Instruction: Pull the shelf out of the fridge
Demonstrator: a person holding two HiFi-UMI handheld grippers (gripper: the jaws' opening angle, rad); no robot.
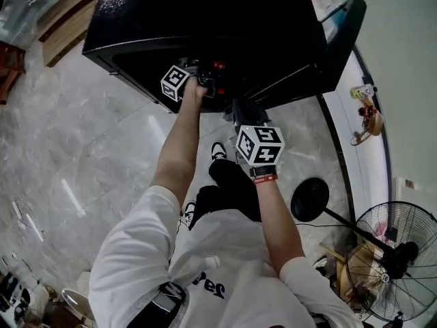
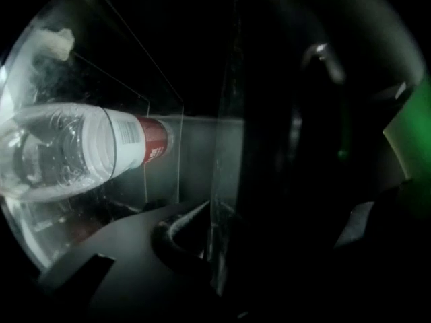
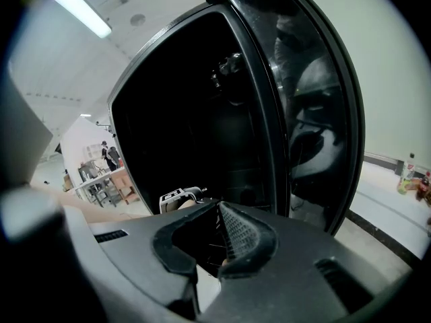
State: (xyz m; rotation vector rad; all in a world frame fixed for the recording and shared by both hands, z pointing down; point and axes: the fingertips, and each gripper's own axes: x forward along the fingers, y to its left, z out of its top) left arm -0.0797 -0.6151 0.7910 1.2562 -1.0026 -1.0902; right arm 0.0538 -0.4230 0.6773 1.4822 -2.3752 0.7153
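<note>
Shelf (image 2: 217, 180): a clear pane, seen edge-on in the left gripper view, running top to bottom just right of centre frame. It sits inside the dark interior of the fridge (image 1: 205, 19).

Left gripper (image 2: 205, 221): the pane's lower edge passes between its jaws. The left-hand jaw lies against the pane. The other jaw is lost in shadow, so the clamp on the shelf is probable, not certain.

In the head view the left gripper (image 1: 205, 82) is at upper centre, reaching level into the fridge opening with the arm stretched out.

Water bottle (image 2: 74, 150): clear with a red and white label, at centre left of the left gripper view, left of the pane with its narrow end toward it. Whether it rests on the shelf cannot be told.

Right gripper (image 3: 217, 210): jaw tips together, nothing between them. It is at lower centre of its own view, outside the fridge and facing the opening. In the head view the right gripper (image 1: 242, 115) hangs just below and right of the left one, apart from the cabinet.

Fridge door (image 3: 316, 113): swung open, glossy black, filling the right of the right gripper view.

Surroundings: pale marble floor (image 1: 89, 135) at left of the head view; a standing fan (image 1: 396, 262) at lower right.
</note>
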